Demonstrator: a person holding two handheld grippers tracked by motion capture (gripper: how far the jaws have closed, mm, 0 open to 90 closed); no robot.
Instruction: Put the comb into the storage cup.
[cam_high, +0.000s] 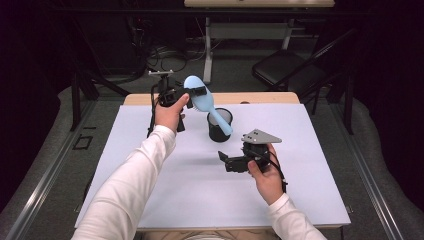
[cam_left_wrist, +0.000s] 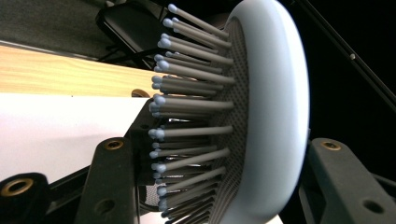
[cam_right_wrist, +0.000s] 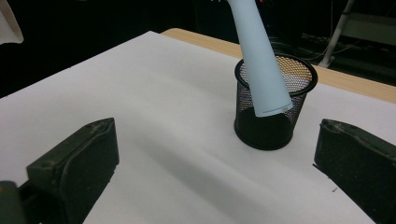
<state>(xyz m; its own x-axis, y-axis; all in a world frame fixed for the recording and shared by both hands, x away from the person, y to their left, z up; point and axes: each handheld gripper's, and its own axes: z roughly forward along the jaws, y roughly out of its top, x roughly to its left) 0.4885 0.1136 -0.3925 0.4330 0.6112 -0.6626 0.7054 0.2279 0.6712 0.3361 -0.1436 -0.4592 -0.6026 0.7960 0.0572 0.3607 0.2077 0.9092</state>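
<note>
Smooth matt pale-blue plastic hairbrush (cam_high: 200, 97), black wire-mesh metal cup (cam_high: 219, 125), matt white sheet over wooden desk (cam_high: 260, 98).

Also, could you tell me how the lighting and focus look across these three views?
High view: evenly lit white table, dark surroundings, soft shadow beside the cup. Left gripper view: hairbrush very close, bristles sharp. Right gripper view: near jaws slightly soft, cup crisp.
</note>
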